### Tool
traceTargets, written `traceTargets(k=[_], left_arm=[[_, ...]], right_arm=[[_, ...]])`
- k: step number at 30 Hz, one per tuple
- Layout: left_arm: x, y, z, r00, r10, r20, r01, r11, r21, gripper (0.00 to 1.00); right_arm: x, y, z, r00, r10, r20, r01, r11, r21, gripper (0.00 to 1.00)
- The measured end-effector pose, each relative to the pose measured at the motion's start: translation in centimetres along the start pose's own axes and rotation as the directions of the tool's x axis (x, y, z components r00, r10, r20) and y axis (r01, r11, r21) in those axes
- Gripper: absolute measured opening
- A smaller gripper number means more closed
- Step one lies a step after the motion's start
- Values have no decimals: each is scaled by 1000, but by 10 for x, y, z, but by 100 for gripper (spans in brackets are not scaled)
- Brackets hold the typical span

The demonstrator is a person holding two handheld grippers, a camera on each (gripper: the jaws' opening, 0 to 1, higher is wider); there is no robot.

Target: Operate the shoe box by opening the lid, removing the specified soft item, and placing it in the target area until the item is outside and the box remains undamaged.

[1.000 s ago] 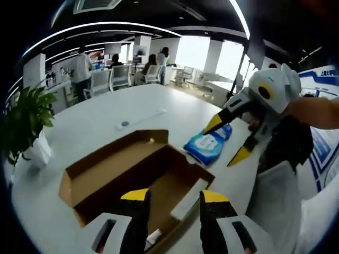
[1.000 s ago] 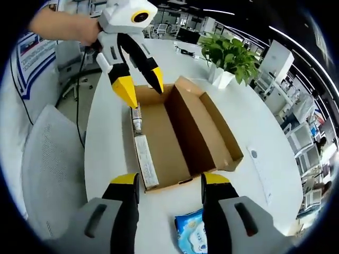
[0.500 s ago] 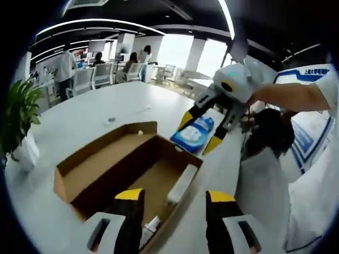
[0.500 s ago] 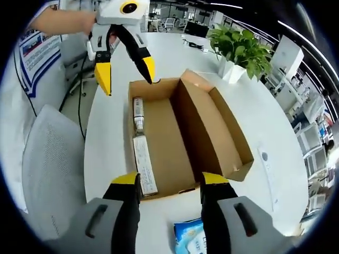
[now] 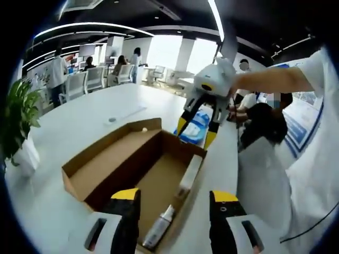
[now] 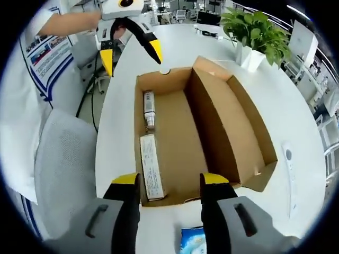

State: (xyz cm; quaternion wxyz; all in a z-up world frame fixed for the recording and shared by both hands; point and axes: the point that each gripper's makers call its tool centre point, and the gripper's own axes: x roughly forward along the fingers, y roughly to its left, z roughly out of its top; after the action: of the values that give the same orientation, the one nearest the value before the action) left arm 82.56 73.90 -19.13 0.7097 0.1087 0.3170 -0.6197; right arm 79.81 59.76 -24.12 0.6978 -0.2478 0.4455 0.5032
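Wipes pack (image 5: pixel 197 127), long axis toward box (image 5: pixel 139 164).

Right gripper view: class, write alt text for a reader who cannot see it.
An open cardboard shoe box lies on a white table, with a small bottle and a long white carton inside. Open hand-held gripper jaws frame its near end; a blue wipes pack lies nearer.

Left gripper (image 6: pixel 130 48) drawn back clear of box (image 6: pixel 201 132). Right gripper (image 5: pixel 195 128) now above, apparently, wipes pack (image 5: pixel 197 126), jaws narrower.
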Motion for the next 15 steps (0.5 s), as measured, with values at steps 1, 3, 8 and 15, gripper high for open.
traceTargets(k=[1, 3, 8, 15], left_arm=[[1, -3, -1, 1000, 0, 2, 0, 1000, -3, 53], [1, -4, -2, 1000, 1, 5, -1, 1000, -5, 53], [1, 1, -5, 1000, -1, 2, 1, 1000, -7, 53], [1, 6, -1, 1000, 1, 12, -1, 1000, -14, 53]], right_arm=[[2, 0, -1, 1000, 19, -13, -19, 1000, -3, 41], [5, 0, -1, 999, 49, -20, -49, 999, 7, 42], [17, 4, -5, 988, 143, -66, -144, 989, -18, 39], [26, 13, -13, 962, 234, -139, -244, 968, -60, 39]])
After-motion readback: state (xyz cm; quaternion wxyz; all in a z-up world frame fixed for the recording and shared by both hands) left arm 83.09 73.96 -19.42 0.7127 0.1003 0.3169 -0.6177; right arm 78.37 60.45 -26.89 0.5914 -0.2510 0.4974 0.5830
